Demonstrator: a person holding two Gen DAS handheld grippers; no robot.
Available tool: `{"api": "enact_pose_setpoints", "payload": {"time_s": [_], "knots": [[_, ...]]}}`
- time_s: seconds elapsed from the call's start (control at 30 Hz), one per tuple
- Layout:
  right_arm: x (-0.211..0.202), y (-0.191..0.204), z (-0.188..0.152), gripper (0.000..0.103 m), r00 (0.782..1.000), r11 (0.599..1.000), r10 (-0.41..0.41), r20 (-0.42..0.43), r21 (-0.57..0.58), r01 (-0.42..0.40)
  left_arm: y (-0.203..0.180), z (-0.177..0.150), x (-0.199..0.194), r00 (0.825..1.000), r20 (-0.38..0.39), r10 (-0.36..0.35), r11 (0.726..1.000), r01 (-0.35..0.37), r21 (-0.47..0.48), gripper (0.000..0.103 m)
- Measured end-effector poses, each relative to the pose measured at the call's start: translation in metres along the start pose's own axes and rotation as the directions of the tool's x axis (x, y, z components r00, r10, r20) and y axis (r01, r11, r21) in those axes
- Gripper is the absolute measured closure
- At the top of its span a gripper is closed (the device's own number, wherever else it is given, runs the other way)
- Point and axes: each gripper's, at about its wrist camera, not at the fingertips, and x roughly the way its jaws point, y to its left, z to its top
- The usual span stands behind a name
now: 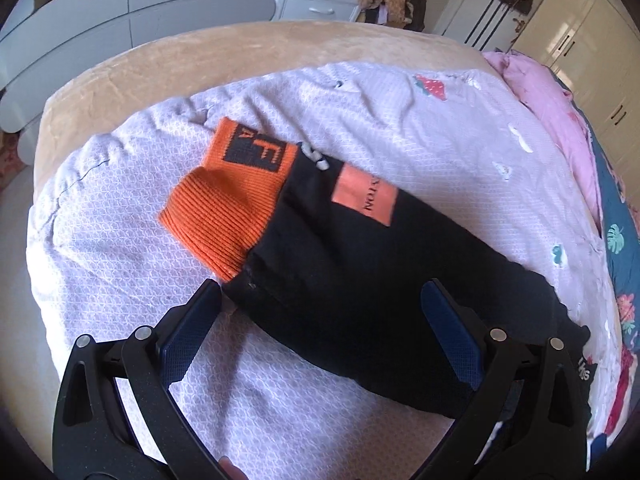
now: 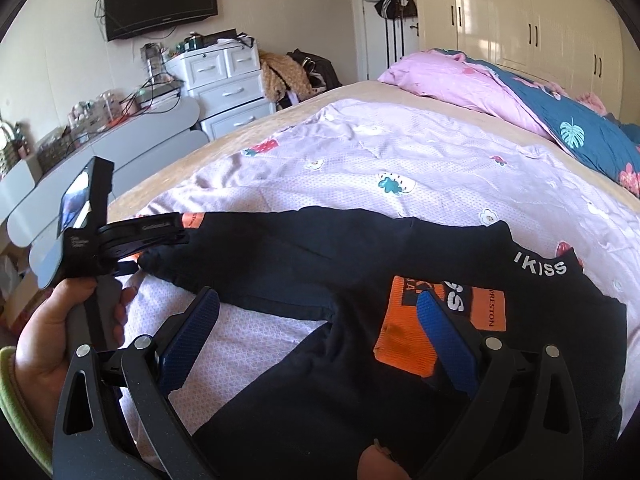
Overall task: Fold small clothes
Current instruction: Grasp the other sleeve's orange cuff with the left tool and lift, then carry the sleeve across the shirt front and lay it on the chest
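Observation:
A small pair of black trousers (image 1: 360,280) with orange ribbed cuffs (image 1: 224,208) and an orange label lies on the lilac quilt (image 1: 120,240). My left gripper (image 1: 320,300) is open, its blue pads either side of a black leg just below the orange cuff. In the right wrist view the trousers (image 2: 320,272) lie spread, with a white-lettered waistband (image 2: 540,266) and an orange cuff (image 2: 408,336) folded onto them. My right gripper (image 2: 318,312) is open over the crotch area. The left gripper (image 2: 136,248) shows there at the far leg end, held by a hand.
The quilt covers a bed with a tan blanket edge (image 1: 200,52). A pink and blue duvet (image 2: 520,96) is heaped at the right. White drawers (image 2: 228,80), a cluttered grey desk (image 2: 100,136) and wardrobes (image 2: 540,20) stand beyond the bed.

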Motion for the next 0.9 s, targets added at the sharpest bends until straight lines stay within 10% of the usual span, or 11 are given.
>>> {"api": "enact_pose_setpoints", "payload": {"time_s": [0.1, 0.23, 0.33, 0.53, 0.9], "knots": [[-0.002, -0.004, -0.001, 0.005, 1.000, 1.000, -0.011, -0.005, -0.002, 0.011, 0.004, 0.005, 0.009, 1.000, 0.009, 0.019, 1.000, -0.018, -0.011, 0.010], [-0.008, -0.015, -0.007, 0.005, 1.000, 1.000, -0.024, -0.016, 0.016, 0.024, 0.004, 0.013, 0.008, 0.995, 0.067, 0.069, 0.997, -0.072, 0.031, 0.066], [-0.013, -0.023, -0.011, 0.005, 0.999, 0.999, -0.041, -0.014, 0.022, 0.042, 0.006, 0.015, 0.001, 0.995, 0.099, 0.030, 0.999, -0.033, 0.030, 0.084], [-0.026, -0.042, -0.020, 0.005, 0.998, 0.996, -0.067, -0.010, 0.066, 0.068, -0.009, 0.014, -0.039, 0.978, 0.179, -0.103, 0.992, 0.088, 0.090, 0.088], [-0.058, -0.089, -0.039, 0.005, 0.991, 0.973, -0.130, -0.001, 0.191, 0.128, -0.065, -0.002, -0.108, 0.899, 0.229, -0.373, 0.920, 0.326, 0.218, 0.089]]}}
